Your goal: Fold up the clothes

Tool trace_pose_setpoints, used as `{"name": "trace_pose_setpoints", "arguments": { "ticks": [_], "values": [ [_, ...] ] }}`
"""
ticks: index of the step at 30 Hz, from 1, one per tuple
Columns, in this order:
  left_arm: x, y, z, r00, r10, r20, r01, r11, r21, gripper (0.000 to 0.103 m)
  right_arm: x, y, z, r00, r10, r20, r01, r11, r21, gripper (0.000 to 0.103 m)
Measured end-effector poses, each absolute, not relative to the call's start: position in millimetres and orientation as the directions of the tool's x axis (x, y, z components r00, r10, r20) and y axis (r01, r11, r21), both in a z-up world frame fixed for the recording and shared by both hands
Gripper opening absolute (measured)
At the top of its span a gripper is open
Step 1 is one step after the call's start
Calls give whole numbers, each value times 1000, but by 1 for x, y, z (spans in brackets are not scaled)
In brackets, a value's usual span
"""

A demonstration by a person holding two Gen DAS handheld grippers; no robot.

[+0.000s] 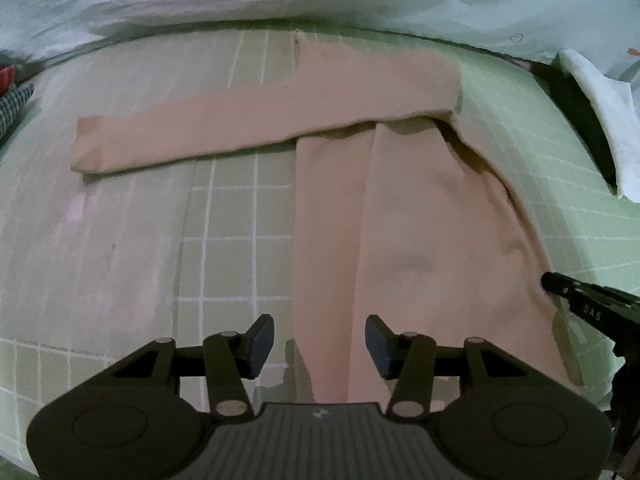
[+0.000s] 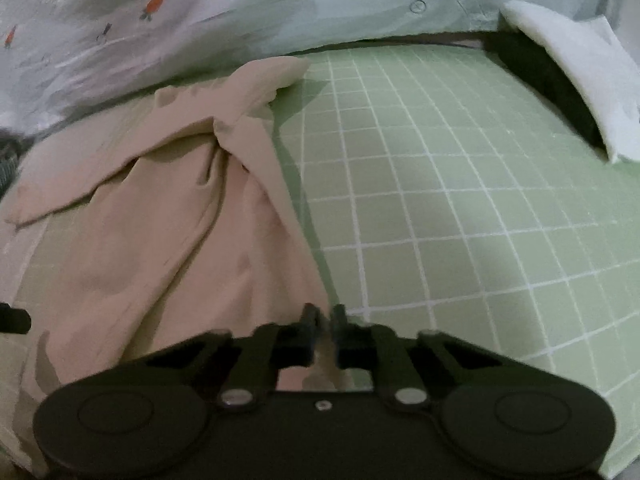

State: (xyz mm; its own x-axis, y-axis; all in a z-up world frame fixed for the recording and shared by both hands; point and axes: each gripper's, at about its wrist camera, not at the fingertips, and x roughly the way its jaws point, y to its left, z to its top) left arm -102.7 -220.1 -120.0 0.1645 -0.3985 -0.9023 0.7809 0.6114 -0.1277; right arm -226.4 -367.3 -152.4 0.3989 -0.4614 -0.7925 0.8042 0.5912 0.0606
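A beige long-sleeved garment (image 1: 420,240) lies on a green grid mat (image 1: 232,248). One sleeve (image 1: 240,128) stretches across to the left. My left gripper (image 1: 320,346) is open, its jaws set wide on either side of the garment's near edge. In the right wrist view the garment (image 2: 172,216) is bunched and lifted at its right side. My right gripper (image 2: 324,324) is shut on the garment's right edge. The right gripper's tip also shows in the left wrist view (image 1: 560,282) at the garment's right border.
A pale bedsheet with carrot prints (image 2: 160,20) lies rumpled behind the mat. A white folded cloth (image 2: 580,72) over a dark item sits at the far right. A checked fabric (image 1: 14,104) shows at the left edge.
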Motion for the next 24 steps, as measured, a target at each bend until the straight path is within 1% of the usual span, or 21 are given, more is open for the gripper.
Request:
{"name": "trace_pose_setpoints", "arguments": {
  "ticks": [5, 8, 10, 13, 16, 17, 18, 19, 21, 22, 24],
  "values": [
    [-105, -216, -120, 170, -400, -900, 776, 618, -128, 52, -233, -354, -122, 419, -533, -735, 802, 596, 25, 2],
    [-106, -212, -122, 161, -393, -905, 770, 624, -133, 52, -229, -338, -98, 503, -515, -694, 764, 641, 78, 2],
    [-106, -209, -124, 158, -387, -908, 766, 629, -135, 52, -219, -326, -90, 546, -490, -680, 717, 693, 76, 2],
    [-106, -205, -124, 157, -385, -910, 764, 630, -135, 52, -205, -319, -98, 587, -414, -696, 665, 737, 121, 2],
    [-107, -200, -126, 154, -379, -913, 768, 627, -131, 52, -196, -318, -123, 578, -336, -743, 660, 728, 184, 4],
    [-107, -198, -126, 154, -377, -913, 768, 627, -129, 52, -197, -319, -128, 576, -315, -754, 666, 716, 209, 5],
    [-107, -196, -126, 155, -376, -914, 768, 628, -128, 52, -201, -319, -130, 577, -313, -755, 676, 702, 226, 11],
    [-106, -194, -125, 157, -376, -913, 766, 630, -128, 52, -206, -318, -128, 581, -326, -746, 687, 687, 235, 13],
    [-104, -191, -125, 156, -380, -912, 762, 634, -134, 52, -217, -317, -123, 589, -358, -724, 710, 658, 253, 33],
    [-104, -189, -125, 156, -381, -911, 760, 636, -136, 52, -224, -317, -119, 594, -387, -705, 723, 642, 256, 36],
    [-103, -187, -126, 152, -383, -911, 756, 638, -143, 52, -237, -317, -113, 594, -431, -680, 747, 608, 267, 37]
  ]
}}
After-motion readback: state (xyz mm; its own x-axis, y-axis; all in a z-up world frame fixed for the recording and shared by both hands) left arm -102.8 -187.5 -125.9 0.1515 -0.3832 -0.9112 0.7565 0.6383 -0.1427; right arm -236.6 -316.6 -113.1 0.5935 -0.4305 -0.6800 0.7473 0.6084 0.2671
